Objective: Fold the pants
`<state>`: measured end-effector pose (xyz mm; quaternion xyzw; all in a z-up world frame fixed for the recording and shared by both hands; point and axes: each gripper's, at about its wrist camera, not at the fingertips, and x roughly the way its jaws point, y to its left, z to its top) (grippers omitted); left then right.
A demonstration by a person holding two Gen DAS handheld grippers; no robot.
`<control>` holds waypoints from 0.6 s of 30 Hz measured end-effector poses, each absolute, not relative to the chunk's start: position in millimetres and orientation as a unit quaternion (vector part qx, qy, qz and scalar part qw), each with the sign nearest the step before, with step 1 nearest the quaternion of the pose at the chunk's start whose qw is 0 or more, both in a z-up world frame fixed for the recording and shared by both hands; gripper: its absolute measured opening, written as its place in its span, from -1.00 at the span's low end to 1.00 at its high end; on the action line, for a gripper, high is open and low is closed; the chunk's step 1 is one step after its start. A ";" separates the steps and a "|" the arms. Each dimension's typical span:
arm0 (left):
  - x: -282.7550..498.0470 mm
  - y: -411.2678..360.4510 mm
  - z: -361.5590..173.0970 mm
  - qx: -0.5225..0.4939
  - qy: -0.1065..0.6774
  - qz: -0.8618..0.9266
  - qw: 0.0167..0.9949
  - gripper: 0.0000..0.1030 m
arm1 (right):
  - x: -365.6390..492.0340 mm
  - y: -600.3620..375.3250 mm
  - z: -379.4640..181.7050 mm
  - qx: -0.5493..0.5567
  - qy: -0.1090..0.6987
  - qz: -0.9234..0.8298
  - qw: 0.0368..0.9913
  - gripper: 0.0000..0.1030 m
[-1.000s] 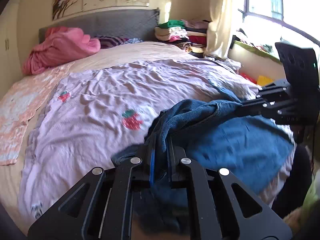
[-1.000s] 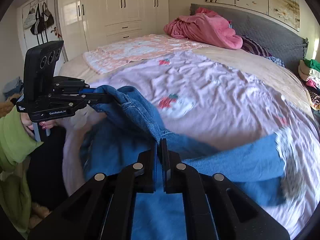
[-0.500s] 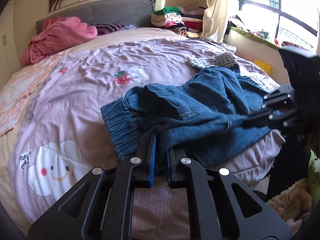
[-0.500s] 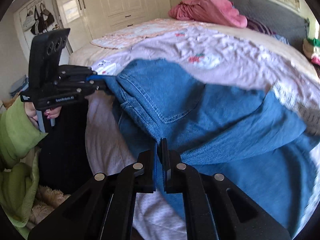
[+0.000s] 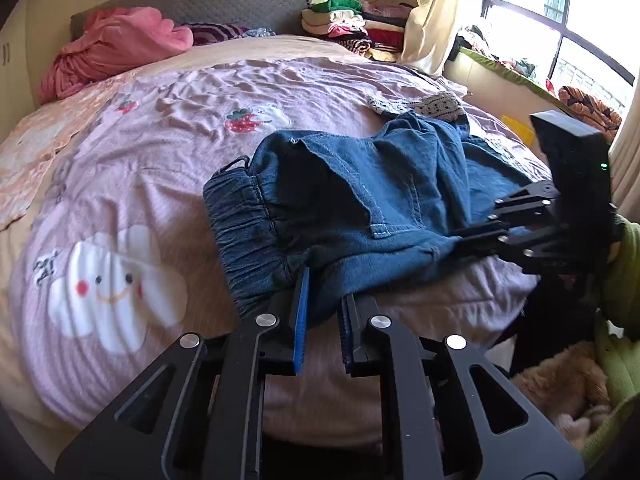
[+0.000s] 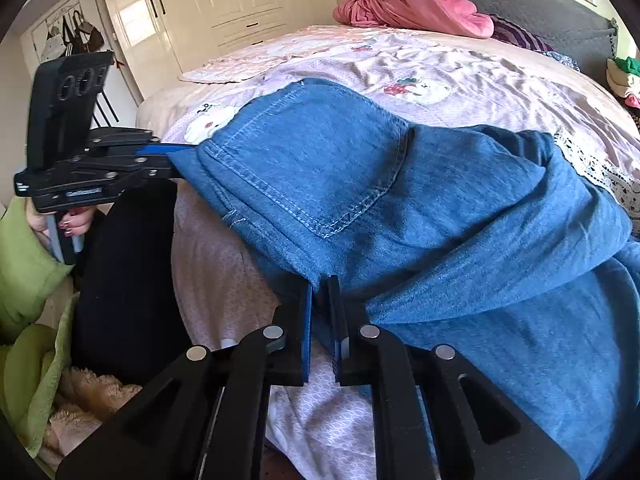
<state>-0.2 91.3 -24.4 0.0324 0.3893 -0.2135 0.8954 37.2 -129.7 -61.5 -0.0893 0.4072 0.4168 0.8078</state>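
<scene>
The jeans (image 5: 360, 200) lie in a rumpled heap on the pink sheet (image 5: 160, 160) at the near edge of the bed, filling the middle of the left wrist view and running off toward 3 o'clock; the elastic waistband (image 5: 248, 236) sits at about 9 o'clock of the heap, and a lace hem (image 5: 436, 106) shows at its far end near 1 o'clock. The left gripper (image 5: 322, 304) comes in from 6 o'clock, its jaws opening, a narrow gap between them with a fold of denim in it just below the waistband; the cloth looks loose there and not pinched. In the right wrist view the jeans (image 6: 400, 208) cover the centre and the 3 to 5 o'clock side, a back pocket (image 6: 320, 160) facing up just above centre. The right gripper (image 6: 320, 300) enters from 6 o'clock, jaws also opening but by a slit only, with the denim edge between them; I cannot tell whether the pads press on it. Each view shows the other gripper at the cloth: the right gripper at 3 o'clock in the left view, the left gripper (image 6: 176, 156) at 9 o'clock in the right view, held by a hand (image 6: 72, 224) with a green sleeve (image 6: 24, 248). A pink blanket (image 5: 116, 48) lies bunched by the headboard at 11 o'clock.
</scene>
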 end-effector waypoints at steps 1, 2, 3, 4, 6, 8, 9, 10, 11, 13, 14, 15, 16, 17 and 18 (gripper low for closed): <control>-3.1 90.7 -23.3 0.035 0.388 -0.212 0.896 -0.79 | 37.9 -128.8 -62.2 -0.090 0.407 0.416 0.808 -0.84; -5.9 91.2 -22.1 0.040 0.388 -0.207 0.897 -0.65 | 38.6 -129.0 -63.2 -0.089 0.409 0.413 0.809 -0.84; -5.9 93.6 -22.2 0.041 0.388 -0.195 0.900 -0.13 | 40.7 -129.9 -65.5 -0.084 0.413 0.410 0.809 -0.84; -4.1 96.0 -23.2 0.037 0.390 -0.185 0.901 -0.03 | 42.1 -130.7 -66.6 -0.076 0.415 0.410 0.808 -0.84; 0.0 99.9 -21.7 0.020 0.394 -0.181 0.901 -0.04 | 43.5 -133.0 -67.6 -0.065 0.419 0.410 0.807 -0.83; -3.0 99.5 -10.2 0.011 0.378 -0.184 0.907 -0.05 | 41.2 -134.3 -64.6 -0.064 0.417 0.412 0.808 -0.81; -5.3 96.7 -2.4 0.011 0.368 -0.189 0.910 -0.06 | 39.7 -137.0 -62.3 -0.061 0.417 0.415 0.806 -0.74; -6.0 93.9 3.7 0.012 0.359 -0.195 0.913 -0.06 | 38.7 -139.4 -60.8 -0.057 0.418 0.418 0.805 -0.65; -5.8 89.3 10.8 0.013 0.350 -0.201 0.915 -0.06 | 37.4 -141.9 -58.8 -0.050 0.420 0.422 0.802 -0.49; 1.3 79.6 18.8 0.011 0.344 -0.216 0.914 -0.06 | 32.6 -148.1 -53.8 -0.039 0.420 0.426 0.801 -0.42; 7.9 72.4 19.8 0.010 0.346 -0.222 0.912 -0.06 | 29.7 -150.2 -51.0 -0.038 0.418 0.426 0.801 -0.42; 13.1 66.1 18.3 0.011 0.350 -0.226 0.909 -0.10 | 27.6 -153.4 -47.4 -0.035 0.417 0.425 0.803 -0.42; 19.9 56.8 14.3 0.014 0.354 -0.236 0.905 -0.15 | 26.1 -156.1 -43.9 -0.032 0.414 0.422 0.806 -0.41; 25.5 47.3 8.0 0.020 0.360 -0.244 0.900 -0.17 | 24.6 -161.5 -38.0 -0.027 0.408 0.417 0.812 -0.40; 28.9 39.9 1.8 0.024 0.367 -0.248 0.896 -0.23 | 24.6 -167.4 -31.4 -0.021 0.400 0.410 0.819 -0.37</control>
